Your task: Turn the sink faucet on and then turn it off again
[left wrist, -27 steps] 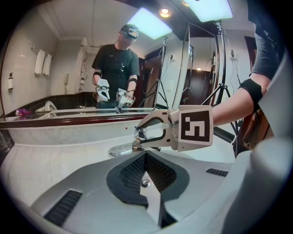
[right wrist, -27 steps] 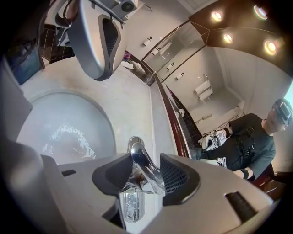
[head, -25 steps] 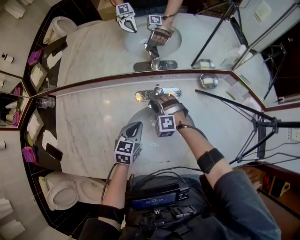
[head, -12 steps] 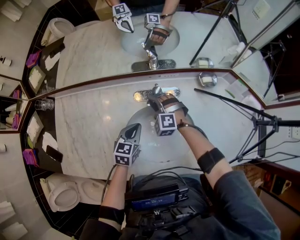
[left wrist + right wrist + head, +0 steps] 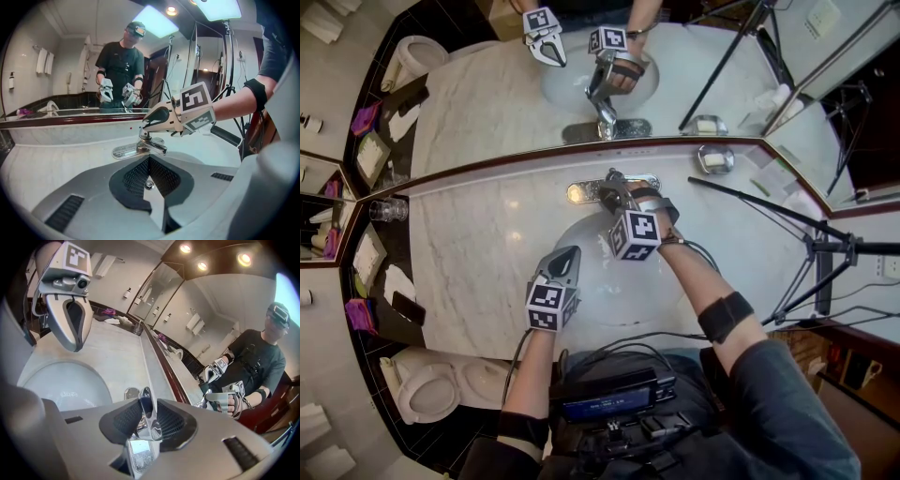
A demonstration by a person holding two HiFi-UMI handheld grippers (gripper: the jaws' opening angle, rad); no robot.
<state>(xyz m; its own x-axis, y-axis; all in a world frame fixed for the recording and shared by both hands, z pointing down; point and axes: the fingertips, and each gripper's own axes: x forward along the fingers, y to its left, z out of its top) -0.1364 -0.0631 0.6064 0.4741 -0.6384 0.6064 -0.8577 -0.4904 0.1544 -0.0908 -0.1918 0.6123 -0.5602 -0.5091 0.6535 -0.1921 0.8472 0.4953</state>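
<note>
The chrome faucet (image 5: 609, 184) stands on its plate behind the white basin (image 5: 581, 291). My right gripper (image 5: 615, 194) has just been closing its jaws on the faucet's lever handle (image 5: 146, 409), and the pads now press it from both sides. From the left gripper view the right gripper (image 5: 157, 119) grips the lever above the spout (image 5: 154, 147). I see no water stream. My left gripper (image 5: 565, 259) hangs shut over the basin's front left with nothing between its jaws, and it shows again in the right gripper view (image 5: 70, 322).
A mirror runs along the back of the marble counter (image 5: 478, 253). A glass (image 5: 391, 206) stands at the far left, a soap dish (image 5: 715, 159) at the back right. A black tripod (image 5: 811, 246) reaches in from the right. A toilet (image 5: 422, 384) is lower left.
My right gripper has rolled and risen slightly at the faucet handle, its marker cube turning. The left gripper has kept still.
</note>
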